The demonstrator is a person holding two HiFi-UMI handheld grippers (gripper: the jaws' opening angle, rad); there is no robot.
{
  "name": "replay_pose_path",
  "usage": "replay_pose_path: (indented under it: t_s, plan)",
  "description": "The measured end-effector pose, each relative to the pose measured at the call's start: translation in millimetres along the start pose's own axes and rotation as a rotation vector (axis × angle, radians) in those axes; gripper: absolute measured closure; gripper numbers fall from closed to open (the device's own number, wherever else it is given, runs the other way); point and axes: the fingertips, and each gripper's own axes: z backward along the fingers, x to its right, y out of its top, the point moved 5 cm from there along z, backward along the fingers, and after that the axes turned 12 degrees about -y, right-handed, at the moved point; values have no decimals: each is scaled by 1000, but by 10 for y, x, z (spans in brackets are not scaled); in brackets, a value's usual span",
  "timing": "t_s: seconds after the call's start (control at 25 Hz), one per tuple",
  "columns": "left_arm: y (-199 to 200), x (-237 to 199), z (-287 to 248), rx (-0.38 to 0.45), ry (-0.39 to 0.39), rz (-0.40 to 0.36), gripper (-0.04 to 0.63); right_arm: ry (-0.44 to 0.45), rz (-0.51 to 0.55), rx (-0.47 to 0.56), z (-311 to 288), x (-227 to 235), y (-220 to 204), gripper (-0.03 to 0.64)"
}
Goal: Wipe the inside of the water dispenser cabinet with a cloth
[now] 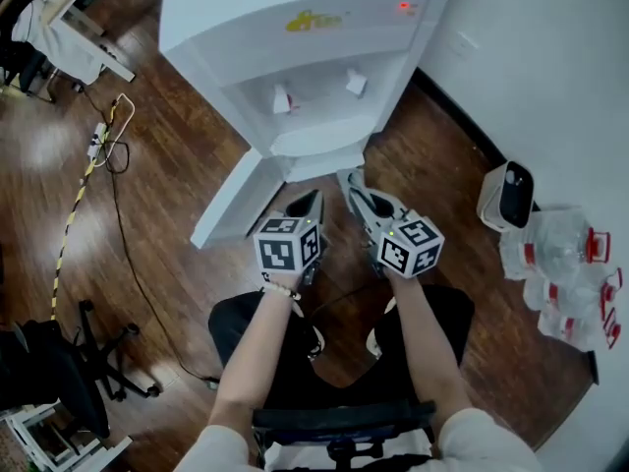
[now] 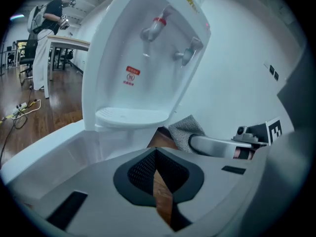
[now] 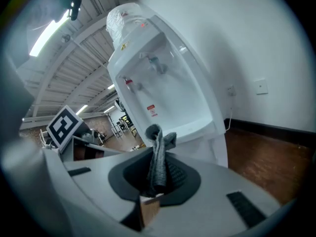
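Note:
The white water dispenser (image 1: pixel 305 57) stands against the wall, its lower cabinet door (image 1: pixel 236 203) swung open to the left. A grey cloth (image 3: pixel 159 138) sticks up from my right gripper (image 3: pixel 155 157), which is shut on it. That gripper (image 1: pixel 354 183) points at the cabinet opening under the drip tray (image 2: pixel 131 116). My left gripper (image 1: pixel 311 201) hovers beside it, just in front of the open door. Its jaws (image 2: pixel 156 152) are shut with nothing between them. From the left gripper view the cloth (image 2: pixel 185 130) hangs right of the dispenser base. The cabinet's inside is hidden.
A small white appliance (image 1: pixel 506 197) and several clear containers with red caps (image 1: pixel 565 273) lie by the right wall. A power strip with cables (image 1: pixel 98 141) runs across the wooden floor at left. A black chair base (image 1: pixel 69 362) sits lower left. The person's knees are below the grippers.

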Motion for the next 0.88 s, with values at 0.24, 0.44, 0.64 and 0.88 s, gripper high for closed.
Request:
replay_pose_path:
  t_s: [0.24, 0.44, 0.64, 0.88]
  plan:
    - [-334, -610, -396, 33, 47, -13, 598, 7, -70, 81, -675, 449, -580, 583]
    - [-498, -1010, -604, -8, 16, -72, 598, 52, -11, 106, -1205, 563, -1030, 583]
    - [-550, -1357, -762, -8, 34, -7, 598, 99, -11, 138, -1710, 623, -1280, 583]
    - [-588, -1395, -774, 4, 22, -25, 598, 140, -12, 182, -2164, 532, -1328, 586]
